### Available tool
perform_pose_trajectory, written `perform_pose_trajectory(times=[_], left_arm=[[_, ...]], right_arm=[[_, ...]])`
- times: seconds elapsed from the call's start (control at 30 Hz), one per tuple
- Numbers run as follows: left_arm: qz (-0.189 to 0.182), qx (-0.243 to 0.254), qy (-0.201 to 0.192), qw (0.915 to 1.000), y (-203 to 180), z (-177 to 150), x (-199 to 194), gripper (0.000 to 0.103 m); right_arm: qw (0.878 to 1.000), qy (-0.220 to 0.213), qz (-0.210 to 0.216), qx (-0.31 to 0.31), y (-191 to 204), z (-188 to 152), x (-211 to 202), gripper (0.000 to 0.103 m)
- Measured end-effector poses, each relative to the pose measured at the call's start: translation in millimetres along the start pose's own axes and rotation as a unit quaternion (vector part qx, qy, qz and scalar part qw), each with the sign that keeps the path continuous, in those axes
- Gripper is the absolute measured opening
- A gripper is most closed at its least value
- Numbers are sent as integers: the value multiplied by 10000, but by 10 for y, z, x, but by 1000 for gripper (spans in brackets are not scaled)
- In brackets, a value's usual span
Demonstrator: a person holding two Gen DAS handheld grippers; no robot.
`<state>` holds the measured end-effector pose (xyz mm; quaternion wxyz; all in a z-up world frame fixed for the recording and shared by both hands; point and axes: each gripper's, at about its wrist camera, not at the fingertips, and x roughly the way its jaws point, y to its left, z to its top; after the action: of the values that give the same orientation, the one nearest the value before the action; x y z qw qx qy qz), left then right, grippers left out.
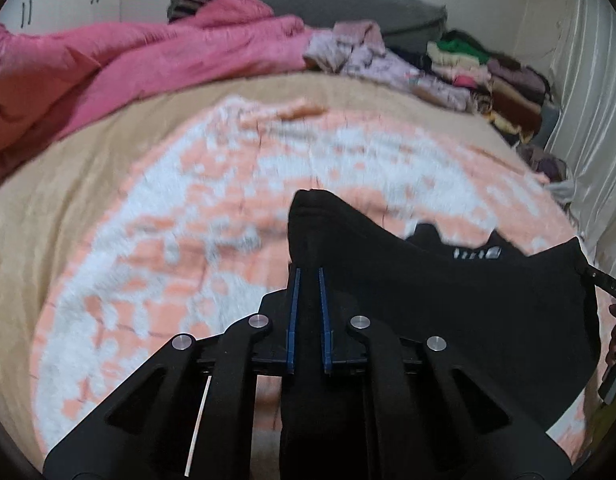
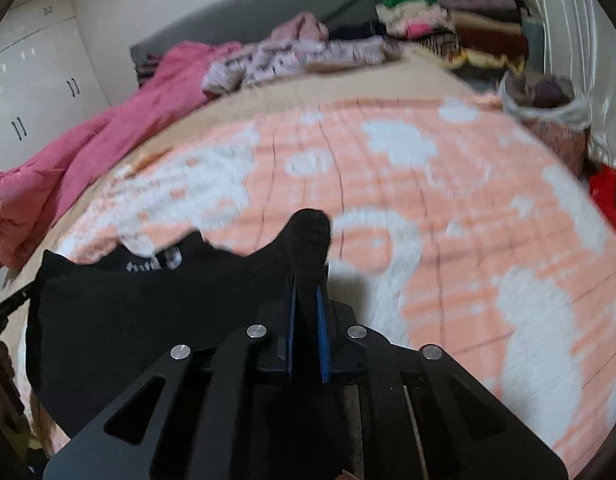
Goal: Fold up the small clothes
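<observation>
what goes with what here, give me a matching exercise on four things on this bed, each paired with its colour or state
Things:
1. garment
2. duvet
3. blanket
4. left claw

Colour or state:
A. pink, bunched up at the far side
B. peach and white, spread flat
C. shut on black fabric
D. black, held up at two corners

Pairs: 1-D, 2-A, 3-B, 4-C

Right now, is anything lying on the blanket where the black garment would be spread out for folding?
Nothing visible does. The black garment hangs between the left gripper and right gripper, and the orange-and-white blanket ahead is bare; the clothes piles sit far back.
</observation>
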<state>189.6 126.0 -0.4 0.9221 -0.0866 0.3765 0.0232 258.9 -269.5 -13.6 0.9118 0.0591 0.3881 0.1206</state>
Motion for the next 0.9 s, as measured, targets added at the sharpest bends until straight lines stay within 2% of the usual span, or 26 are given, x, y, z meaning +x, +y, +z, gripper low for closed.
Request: perform_pose_trajectory(times=[0.1, 0.23, 0.33, 0.4, 0.47, 0.5, 0.57, 0.63, 0.77, 0.9], left_arm=[[159, 79, -150, 9997, -21, 65, -21, 3], [392, -7, 118, 9992, 34, -22, 159, 3], [893, 3, 278, 9956, 123, -142, 309, 0], [826, -229, 510, 9950, 248, -202, 399, 0], [866, -337, 585, 9940, 344, -255, 416, 0], [894, -351, 564, 9938, 369, -264, 395, 0], [847, -450, 451, 9944, 415, -264, 283, 0], [839, -460, 318, 9949, 423, -244, 154, 0], [785, -264, 74, 9965, 317, -186, -84, 1], [623, -143, 3, 9980, 170, -164, -224, 13]], right_arm=[[9999, -128, -30, -27, -2, 121, -28, 8], [9997, 113, -239, -5, -38, 86, 174, 8], [9984, 330, -464, -13, -67, -57, 347, 8], [9972, 393, -641, -44, -83, -162, 427, 12], [9962, 379, -787, -10, -109, -207, 459, 19], [9957, 370, -849, 25, -121, -210, 454, 25], [9953, 294, -913, 92, -133, -195, 389, 30], [9948, 210, -1000, 56, -119, -199, 306, 31], [9961, -9, -887, -20, -56, -240, 48, 41], [9970, -135, -738, -164, 51, -314, -171, 45]])
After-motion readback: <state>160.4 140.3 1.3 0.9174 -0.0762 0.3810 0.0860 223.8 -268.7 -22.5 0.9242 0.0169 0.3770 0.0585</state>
